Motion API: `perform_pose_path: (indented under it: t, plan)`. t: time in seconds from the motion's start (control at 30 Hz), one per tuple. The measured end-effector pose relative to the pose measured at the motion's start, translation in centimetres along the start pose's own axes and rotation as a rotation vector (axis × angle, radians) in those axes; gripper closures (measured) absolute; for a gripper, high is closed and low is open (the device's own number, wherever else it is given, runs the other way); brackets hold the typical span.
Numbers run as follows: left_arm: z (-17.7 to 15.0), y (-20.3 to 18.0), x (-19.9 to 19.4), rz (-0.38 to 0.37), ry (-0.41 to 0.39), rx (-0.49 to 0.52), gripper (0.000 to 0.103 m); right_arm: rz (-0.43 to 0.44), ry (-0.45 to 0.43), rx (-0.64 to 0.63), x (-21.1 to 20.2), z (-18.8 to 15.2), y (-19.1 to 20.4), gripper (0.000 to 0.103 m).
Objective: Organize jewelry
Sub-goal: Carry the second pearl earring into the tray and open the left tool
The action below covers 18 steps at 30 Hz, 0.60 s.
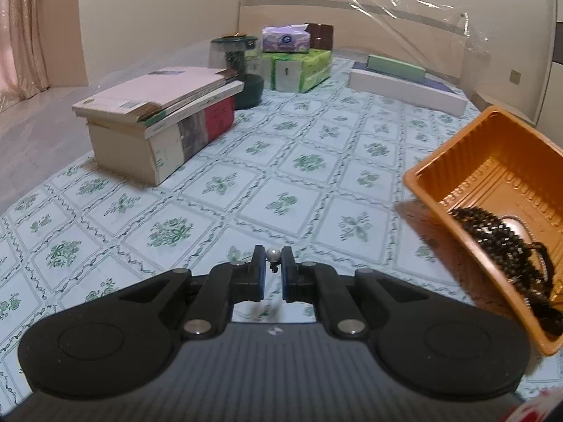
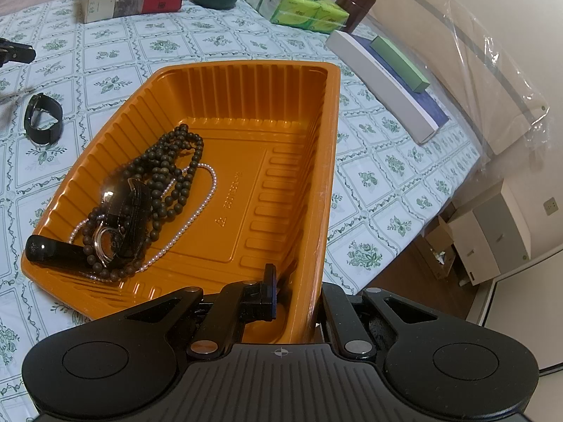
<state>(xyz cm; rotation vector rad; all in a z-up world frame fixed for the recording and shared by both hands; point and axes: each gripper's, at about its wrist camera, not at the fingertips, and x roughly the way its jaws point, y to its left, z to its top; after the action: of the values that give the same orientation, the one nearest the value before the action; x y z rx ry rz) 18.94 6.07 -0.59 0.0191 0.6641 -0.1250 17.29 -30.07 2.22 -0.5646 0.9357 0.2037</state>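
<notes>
My left gripper (image 1: pixel 272 257) is shut on a small pearl earring (image 1: pixel 272 254), which it holds at its fingertips above the flowered tablecloth. The orange plastic tray (image 1: pixel 492 161) is to its right and tilted. My right gripper (image 2: pixel 299 292) is shut on the near right wall of the tray (image 2: pixel 316 176), one finger inside and one outside. In the tray lie a dark bead necklace (image 2: pixel 169 161), a thin pearl necklace (image 2: pixel 211 183), a black watch (image 2: pixel 126 211) and a black tube (image 2: pixel 52 249). A black wristband (image 2: pixel 44 119) lies on the cloth left of the tray.
A stack of books (image 1: pixel 158 112) stands at the back left, with a dark jar (image 1: pixel 234 52) and tissue packs (image 1: pixel 299 66) behind it. A white and green box (image 1: pixel 397 77) lies at the back right. Clear plastic film (image 2: pixel 492 70) hangs beyond the table's right edge.
</notes>
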Motion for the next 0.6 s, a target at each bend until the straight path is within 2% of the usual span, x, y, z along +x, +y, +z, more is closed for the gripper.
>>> perform_pose_path:
  t: [0.33, 0.6]
  plan:
    - [1.2, -4.6, -2.2, -0.107, -0.037, 0.069, 0.096, 0.0, 0.0, 0.0, 0.0, 0.0, 0.0, 0.097]
    - [1.1, -11.3, -3.3, -0.319, -0.054, 0.15, 0.096, 0.0, -0.001, 0.0, 0.0, 0.0, -0.1, 0.097]
